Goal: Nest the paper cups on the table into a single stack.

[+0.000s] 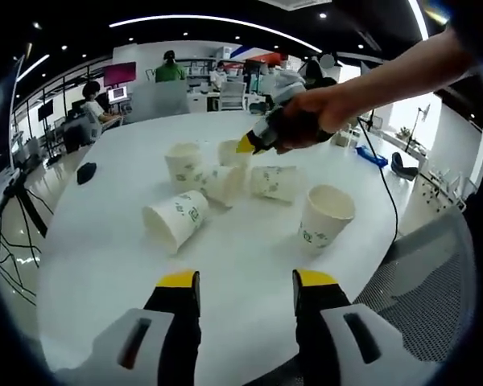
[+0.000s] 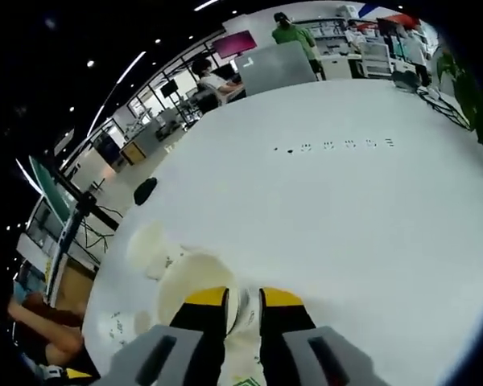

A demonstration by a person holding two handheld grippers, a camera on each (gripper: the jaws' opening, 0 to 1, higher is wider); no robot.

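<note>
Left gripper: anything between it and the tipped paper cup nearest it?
Nothing visible. Bare white table lies between the open left gripper and the tipped white paper cup with green print; the other cups lie beyond.

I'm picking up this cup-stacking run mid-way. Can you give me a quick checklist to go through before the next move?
1. Right gripper closed on a cup wall: ok, jaws pinch the rim.
2. Left gripper free: ok, jaws apart, nothing between.
3. Upright cup ready as stack base: ok, mouth up.
4. Cup on its side nearest the left gripper, reachable: ok.
5. Grip secure enough to lift: cannot tell.
6. Table space for stacking: ok.
</note>
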